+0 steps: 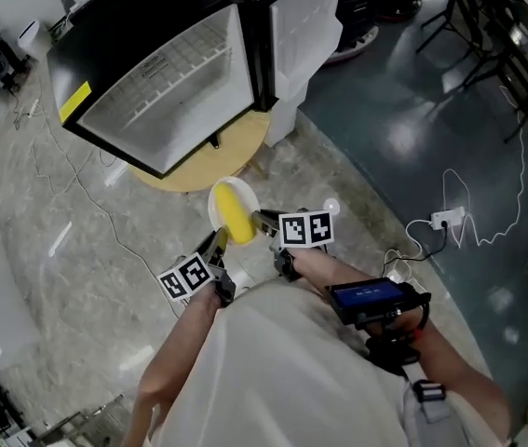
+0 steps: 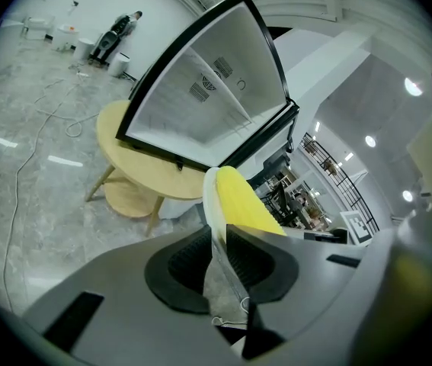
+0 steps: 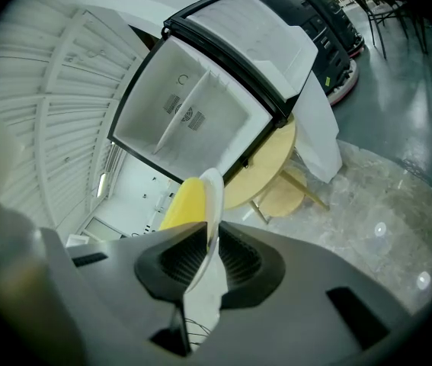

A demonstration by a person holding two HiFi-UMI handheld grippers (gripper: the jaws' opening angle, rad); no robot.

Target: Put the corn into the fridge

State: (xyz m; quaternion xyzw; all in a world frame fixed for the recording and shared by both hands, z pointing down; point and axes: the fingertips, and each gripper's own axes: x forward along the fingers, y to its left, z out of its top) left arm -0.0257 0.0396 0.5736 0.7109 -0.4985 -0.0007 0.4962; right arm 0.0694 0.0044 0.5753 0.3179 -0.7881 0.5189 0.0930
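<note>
Grey marbled floor (image 1: 77,250), with a darker glossy floor to the right in head view. Black mini fridge (image 1: 161,91) stands on a round wooden table (image 1: 217,161). Its door (image 1: 305,26) is swung wide open, the white interior is bare and faces the person, and a wire shelf shows inside. Both gripper views show the same open fridge (image 2: 208,97) (image 3: 193,113) ahead with the table below it.

Person in a light shirt (image 1: 282,361) at bottom of head view, both arms forward, a small screen device (image 1: 368,296) strapped on the right forearm.

Left gripper (image 1: 217,242) and right gripper (image 1: 262,220) carry one white plate (image 1: 215,205) between them. Left gripper (image 2: 219,239) jaws are clamped on the plate (image 2: 214,204) rim. Right gripper (image 3: 208,239) jaws are clamped on the opposite rim of the plate (image 3: 212,204).

Corn (image 1: 236,214), a yellow cob, lies on the plate, held in the air just short of the table edge, in front of the fridge opening and not inside. The cob also shows in the left gripper view (image 2: 242,204) and the right gripper view (image 3: 181,204).

White power strip (image 1: 445,220) with a cable lies on the dark floor, right.
</note>
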